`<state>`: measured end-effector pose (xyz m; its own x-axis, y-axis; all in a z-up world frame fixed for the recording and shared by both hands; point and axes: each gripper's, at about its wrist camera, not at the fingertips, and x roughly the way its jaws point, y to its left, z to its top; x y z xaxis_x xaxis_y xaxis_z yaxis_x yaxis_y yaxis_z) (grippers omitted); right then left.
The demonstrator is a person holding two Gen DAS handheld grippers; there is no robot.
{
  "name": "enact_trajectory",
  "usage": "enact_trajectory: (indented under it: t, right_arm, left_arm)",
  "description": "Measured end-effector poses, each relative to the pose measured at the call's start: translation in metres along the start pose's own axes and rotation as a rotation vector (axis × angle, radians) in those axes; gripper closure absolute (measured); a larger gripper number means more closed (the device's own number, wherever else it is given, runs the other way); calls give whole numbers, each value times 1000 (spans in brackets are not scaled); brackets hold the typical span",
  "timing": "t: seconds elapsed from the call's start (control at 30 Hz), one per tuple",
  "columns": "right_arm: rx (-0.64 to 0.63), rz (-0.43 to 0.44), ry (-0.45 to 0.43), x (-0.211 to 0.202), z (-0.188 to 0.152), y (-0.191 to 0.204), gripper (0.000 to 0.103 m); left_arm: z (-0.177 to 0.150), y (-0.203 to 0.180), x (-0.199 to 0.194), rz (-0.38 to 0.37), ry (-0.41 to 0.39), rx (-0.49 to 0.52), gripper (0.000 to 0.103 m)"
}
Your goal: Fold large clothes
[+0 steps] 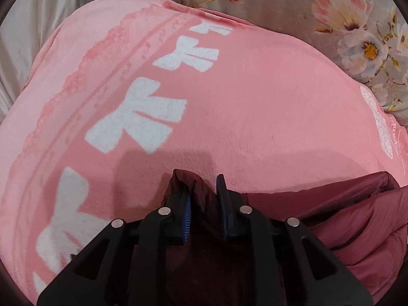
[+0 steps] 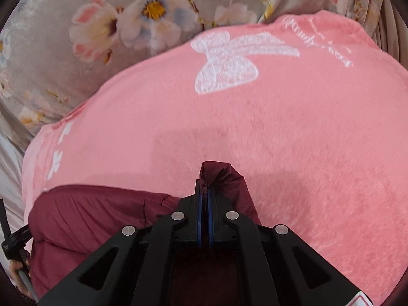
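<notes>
A dark maroon padded garment (image 1: 357,216) lies along the near edge of a pink fleece blanket (image 1: 242,102) printed with white bows. My left gripper (image 1: 202,187) has its jaws a little apart, with a fold of the maroon fabric standing loosely between them and draped over the left finger. In the right wrist view the same garment (image 2: 89,211) stretches off to the left over the blanket (image 2: 280,127). My right gripper (image 2: 204,188) is shut on a raised corner of the garment, and its blue pads pinch the fabric.
A grey floral bedsheet (image 1: 293,12) lies beyond the blanket, as the right wrist view also shows (image 2: 51,63). A white butterfly print (image 2: 224,61) marks the blanket's far part. A person's hand (image 2: 17,270) on a black handle shows at the lower left edge.
</notes>
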<state>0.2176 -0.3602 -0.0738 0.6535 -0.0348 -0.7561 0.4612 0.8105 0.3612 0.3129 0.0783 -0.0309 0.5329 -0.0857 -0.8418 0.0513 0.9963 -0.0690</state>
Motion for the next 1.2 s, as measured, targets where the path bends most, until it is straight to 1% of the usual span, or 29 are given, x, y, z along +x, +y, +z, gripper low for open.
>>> enact_trajectory:
  t: [0.1,0.13,0.2,0.23,0.27,0.3,0.33,0.37,0.4,0.43,0.47,0.5,0.53,0.57,0.63,0.67,0.77,0.8,0.87,0.93,0.97,1.03,1.13,1.2]
  right_arm:
    - [6,8,8,2,0,-1,97]
    - [17,24,13,1,1,-3,95]
    - [48,43,10,-10,5,-10,87]
    - [63,40,-8,-20,6,-14,75]
    - [79,39,-51,-36,7,-19,65]
    - [83,35,-132,-62,7,-22,60]
    - [68,28,-182,-79,6,-22,59]
    - [29,24,-229,-97,5,-15,60]
    - [-16,35,-254,-109,5,-3,60]
    - [-50,49,-259,-115,5,7,61]
    - [-95,65,-251,-117,4,24,66]
    - [-139,78,-234,-116,3,40,69]
    - [-199,95,-206,-111,0,64,80]
    - [-238,106,-181,-105,-4,81,88]
    - [-310,125,-113,-83,-14,117,95]
    - [-337,125,-79,-70,-21,132,97]
    - [-380,121,-1,-40,-36,155,99]
    - [-394,101,23,-27,-39,159,99]
    - [-396,65,45,-9,-42,155,99]
    - [-355,61,94,8,-43,144,99]
    - [-325,80,125,16,-44,136,102]
    - [-289,111,148,24,-47,126,103]
    - [-293,124,135,20,-59,123,103]
    - [-306,123,119,17,-66,124,103]
  left_arm:
    - [-2,-4,1,18,-33,13,84]
    - [-2,-2,0,8,-34,11,83]
    - [2,6,-8,-10,-13,-8,78]
    - [3,10,-14,-10,-11,-16,69]
    - [4,17,-31,-4,-31,-30,50]
    - [5,22,-45,17,-60,-37,35]
    - [6,25,-67,59,-122,-37,20]
    - [8,24,-87,86,-179,-14,20]
    - [12,16,-106,114,-225,34,20]
    - [16,10,-115,125,-241,57,20]
    - [20,-1,-126,114,-253,74,20]
    - [22,-10,-130,87,-254,82,20]
    - [24,-26,-134,37,-242,98,20]
    - [23,-43,-132,-4,-221,125,21]
    - [18,-83,-118,-53,-160,189,21]
    - [14,-100,-107,-60,-129,215,24]
    - [-5,-136,-68,-61,-41,258,29]
    - [-9,-142,-53,-52,-15,257,31]
    - [-16,-145,-29,-18,11,240,35]
    - [-22,-143,-11,-4,28,215,33]
    - [-26,-141,-6,-8,25,203,32]
    - [-32,-141,-5,-4,9,202,32]
    - [-45,-144,-8,19,-29,236,32]
    - [-53,-143,-10,24,-56,240,32]
